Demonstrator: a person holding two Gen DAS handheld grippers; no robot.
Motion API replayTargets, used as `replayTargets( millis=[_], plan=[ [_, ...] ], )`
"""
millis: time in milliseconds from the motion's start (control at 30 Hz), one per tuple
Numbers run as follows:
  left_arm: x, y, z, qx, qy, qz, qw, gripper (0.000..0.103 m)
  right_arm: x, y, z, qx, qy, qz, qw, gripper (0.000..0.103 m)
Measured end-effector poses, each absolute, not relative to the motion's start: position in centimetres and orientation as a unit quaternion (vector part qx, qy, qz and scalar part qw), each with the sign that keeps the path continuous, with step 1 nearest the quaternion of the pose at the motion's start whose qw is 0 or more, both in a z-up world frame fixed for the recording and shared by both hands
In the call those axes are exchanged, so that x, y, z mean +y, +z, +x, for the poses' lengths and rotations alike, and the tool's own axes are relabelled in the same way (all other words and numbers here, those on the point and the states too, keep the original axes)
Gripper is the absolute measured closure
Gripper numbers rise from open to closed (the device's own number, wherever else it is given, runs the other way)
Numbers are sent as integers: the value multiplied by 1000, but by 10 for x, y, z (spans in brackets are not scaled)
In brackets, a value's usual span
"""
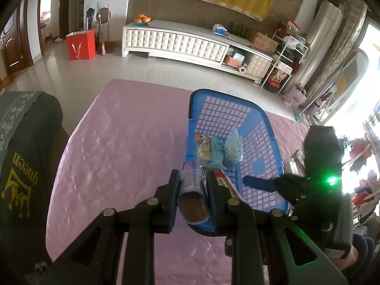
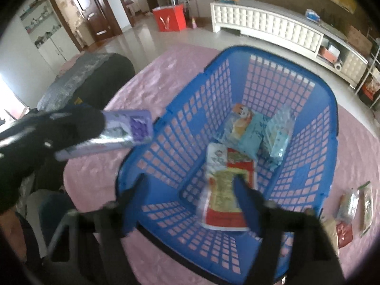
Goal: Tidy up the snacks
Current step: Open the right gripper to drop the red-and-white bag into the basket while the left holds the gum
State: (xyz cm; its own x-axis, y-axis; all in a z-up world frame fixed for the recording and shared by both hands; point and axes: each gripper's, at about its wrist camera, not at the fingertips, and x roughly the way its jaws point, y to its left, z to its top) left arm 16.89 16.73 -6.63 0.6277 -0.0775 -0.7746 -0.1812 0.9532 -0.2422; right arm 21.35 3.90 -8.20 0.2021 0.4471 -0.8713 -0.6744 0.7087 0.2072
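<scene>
My left gripper is shut on a purple snack packet, held just left of the blue plastic basket. In the right wrist view that packet sticks out of the left gripper beside the basket. My right gripper stands open over the basket's near end, and its pads do not press on anything. Below it a red, white and green packet lies on the basket floor. Two light blue packets lie further in.
The basket stands on a pink tablecloth. Several loose snack packets lie on the cloth right of the basket. A dark cushion printed "queen" sits at the table's left edge. A white cabinet stands across the floor.
</scene>
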Motion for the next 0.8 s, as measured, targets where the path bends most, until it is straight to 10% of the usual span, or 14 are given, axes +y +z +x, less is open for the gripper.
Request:
replayTargets(
  millis=[800],
  plan=[
    [91, -69, 200, 460, -25, -96, 882, 83, -50, -48, 241, 485, 270, -82, 828, 23]
  ],
)
